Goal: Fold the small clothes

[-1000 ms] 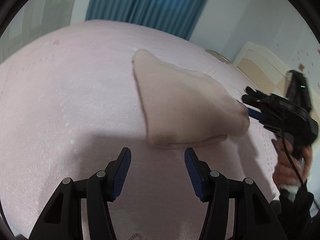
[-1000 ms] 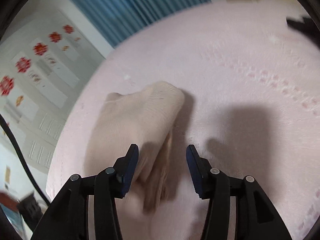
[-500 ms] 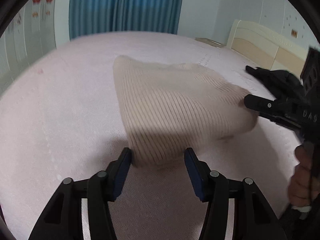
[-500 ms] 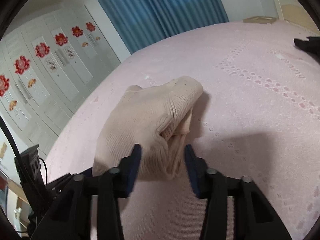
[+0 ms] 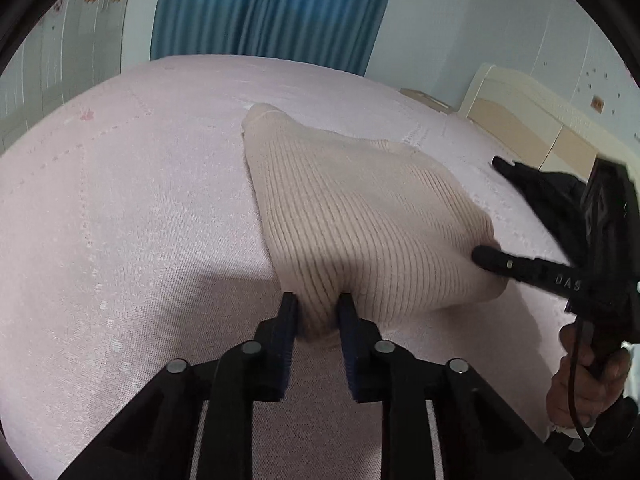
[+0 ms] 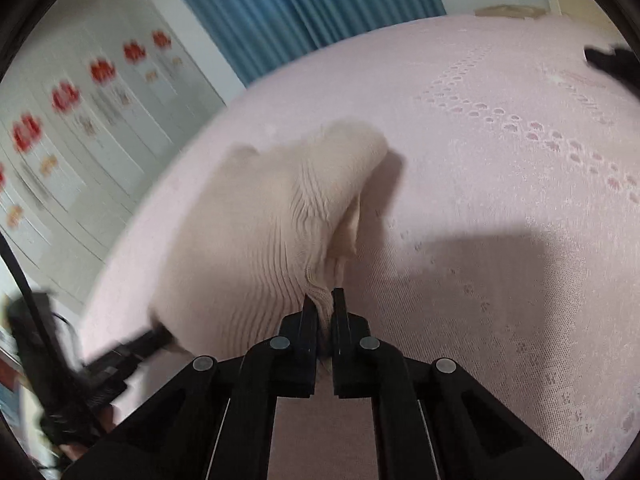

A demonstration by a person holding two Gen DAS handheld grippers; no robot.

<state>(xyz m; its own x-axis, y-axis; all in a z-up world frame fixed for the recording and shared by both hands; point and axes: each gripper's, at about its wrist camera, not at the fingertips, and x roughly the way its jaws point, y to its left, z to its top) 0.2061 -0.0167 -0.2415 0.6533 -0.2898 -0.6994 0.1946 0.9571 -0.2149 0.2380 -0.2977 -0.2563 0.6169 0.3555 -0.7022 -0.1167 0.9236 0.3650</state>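
A beige ribbed knit garment [image 5: 360, 216] lies folded on the pink bedspread [image 5: 120, 208]. My left gripper [image 5: 317, 304] is shut on the garment's near corner, fabric bunched between its blue pads. My right gripper [image 6: 322, 300] is shut on the garment's other near corner [image 6: 320, 296], and the garment [image 6: 260, 232] stretches away from it. In the left wrist view the right gripper [image 5: 486, 258] shows at the garment's right edge. In the right wrist view the left gripper [image 6: 160, 334] shows at the garment's lower left edge.
A black garment [image 5: 544, 192] lies on the bed to the right, also at the top right of the right wrist view [image 6: 612, 64]. A wooden headboard [image 5: 520, 120], blue curtains [image 5: 272, 12] and white wardrobe doors [image 6: 80, 128] surround the bed.
Both grippers have closed from open onto the garment's near corners. The garment's near edge now looks pulled taut between them.
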